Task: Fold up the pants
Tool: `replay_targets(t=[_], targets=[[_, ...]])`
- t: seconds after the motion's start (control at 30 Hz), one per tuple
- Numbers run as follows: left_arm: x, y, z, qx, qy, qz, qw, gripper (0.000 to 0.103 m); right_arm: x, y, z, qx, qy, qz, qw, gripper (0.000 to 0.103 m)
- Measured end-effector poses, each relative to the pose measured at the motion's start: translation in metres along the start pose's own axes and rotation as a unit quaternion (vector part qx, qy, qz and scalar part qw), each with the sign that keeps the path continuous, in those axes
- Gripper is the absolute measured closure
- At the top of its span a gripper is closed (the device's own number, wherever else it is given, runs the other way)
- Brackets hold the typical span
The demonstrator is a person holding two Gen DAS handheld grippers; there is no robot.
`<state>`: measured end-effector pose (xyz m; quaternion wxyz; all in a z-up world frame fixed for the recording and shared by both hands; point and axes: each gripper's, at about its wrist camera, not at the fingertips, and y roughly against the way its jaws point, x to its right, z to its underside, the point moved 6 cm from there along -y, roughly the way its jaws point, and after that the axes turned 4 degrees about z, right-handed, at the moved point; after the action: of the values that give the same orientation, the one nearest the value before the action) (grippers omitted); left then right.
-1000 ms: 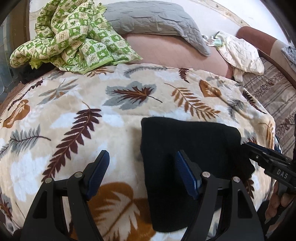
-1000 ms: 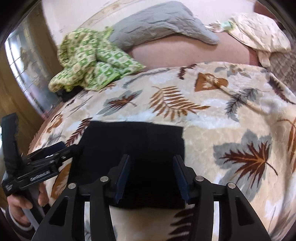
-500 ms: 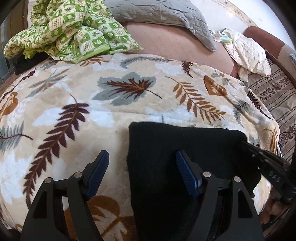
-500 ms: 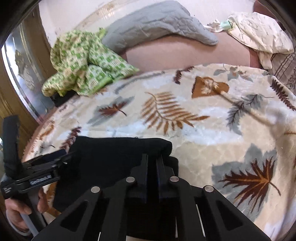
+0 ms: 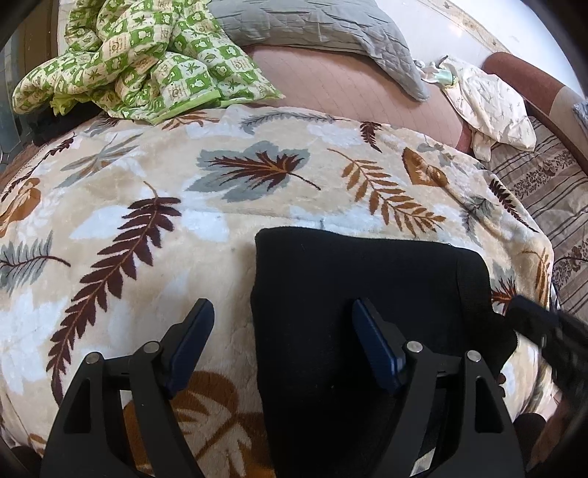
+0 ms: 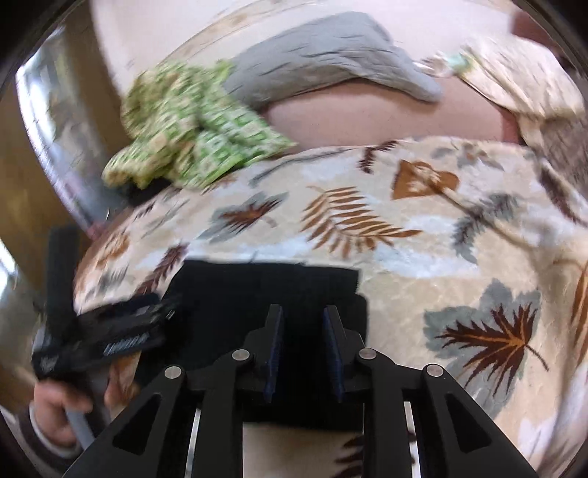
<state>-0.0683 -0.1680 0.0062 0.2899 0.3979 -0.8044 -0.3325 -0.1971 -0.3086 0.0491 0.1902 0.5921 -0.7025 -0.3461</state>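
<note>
We have the black pants (image 5: 352,294) lying as a compact folded bundle on the leaf-patterned blanket (image 5: 220,206), near its front edge, where the flat plush surface gives us room to square the layers. Our left gripper (image 5: 283,342) is spread wide and grips nothing: one blue pad (image 5: 191,342) hangs over bare blanket and the other sits above the dark cloth, so it straddles the bundle's left edge, a sensible stance, we judge, for pinching that edge or pressing it flat. Our right gripper (image 6: 303,349) shows a narrow gap between its fingers, with only black fabric behind them; the gap looks free of cloth, though the blur in the right wrist view keeps us from being certain. It sits over the bundle's near right portion, probably to steady or smooth that side. The folding looks nearly done to us. The green checked quilt (image 5: 147,62) and grey quilted cover (image 5: 323,33) lie well apart at the far end.
</note>
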Motion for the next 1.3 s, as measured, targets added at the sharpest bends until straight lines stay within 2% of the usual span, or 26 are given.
replay_targets(t=[0.13,0.27,0.43,0.47,0.5,0.53,0.57,0.6,0.73,0.83,0.9,1.0,1.07,1.13,1.17,1.2,1.23,1.27,1.3], targets=[[0.000,0.001,0.002,0.000,0.002,0.001,1.0000,0.025,-0.009,0.000,0.022,-0.022,0.026,0.012,0.999,0.078],[0.000,0.001,0.003,-0.001,0.007,0.003,1.0000,0.025,0.000,-0.012,0.044,-0.040,0.015,0.019,0.999,0.081],[-0.002,0.005,0.005,-0.012,0.015,0.013,0.9997,0.025,0.005,-0.004,0.038,-0.031,-0.010,-0.003,0.999,0.081],[-0.004,0.008,0.006,-0.015,0.019,0.017,0.9996,0.025,0.009,0.000,0.034,-0.026,-0.022,-0.010,0.999,0.076],[-0.006,0.011,0.006,-0.015,0.023,0.023,0.9994,0.024,0.013,0.002,0.030,-0.019,-0.037,-0.016,0.999,0.062],[-0.010,0.015,0.007,-0.013,0.028,0.028,0.9991,0.022,0.017,0.004,0.027,-0.013,-0.052,-0.020,0.998,0.052],[-0.014,0.020,0.007,-0.011,0.034,0.034,0.9988,0.019,0.023,0.005,0.023,-0.005,-0.069,-0.025,0.997,0.035],[-0.018,0.024,0.008,-0.009,0.040,0.044,0.9982,0.019,0.030,0.005,0.019,0.000,-0.085,-0.030,0.996,0.031],[-0.027,0.029,0.014,-0.022,0.067,0.086,0.9939,0.015,0.046,-0.011,0.012,-0.014,-0.111,-0.038,0.993,0.031],[-0.029,0.019,0.022,-0.045,0.086,0.114,0.9887,0.014,0.052,-0.028,0.013,-0.034,-0.132,-0.067,0.988,0.031],[-0.028,0.008,0.027,-0.062,0.090,0.117,0.9871,0.014,0.051,-0.038,0.015,-0.042,-0.143,-0.088,0.985,0.031],[-0.021,0.002,0.031,-0.066,0.090,0.135,0.9846,0.014,0.049,-0.054,0.021,-0.065,-0.153,-0.106,0.980,0.031],[-0.014,-0.002,0.033,-0.065,0.081,0.141,0.9845,0.008,0.048,-0.063,0.027,-0.075,-0.162,-0.117,0.977,0.031],[-0.007,-0.003,0.032,-0.056,0.058,0.136,0.9875,0.008,0.047,-0.064,0.029,-0.061,-0.166,-0.121,0.977,0.034],[-0.004,-0.004,0.033,-0.055,0.050,0.137,0.9877,0.008,0.046,-0.062,0.029,-0.056,-0.164,-0.120,0.978,0.041],[-0.001,-0.004,0.033,-0.055,0.044,0.139,0.9878,0.011,0.045,-0.059,0.027,-0.049,-0.159,-0.121,0.979,0.051],[0.002,-0.003,0.031,-0.052,0.038,0.149,0.9868,0.031,0.043,-0.055,0.025,-0.043,-0.153,-0.123,0.980,0.055],[0.009,0.000,0.030,-0.056,0.029,0.164,0.9845,0.046,0.042,-0.053,0.023,-0.041,-0.150,-0.123,0.980,0.060],[0.010,0.002,0.027,-0.052,0.022,0.158,0.9858,0.046,0.040,-0.048,0.018,-0.034,-0.142,-0.122,0.982,0.063]])
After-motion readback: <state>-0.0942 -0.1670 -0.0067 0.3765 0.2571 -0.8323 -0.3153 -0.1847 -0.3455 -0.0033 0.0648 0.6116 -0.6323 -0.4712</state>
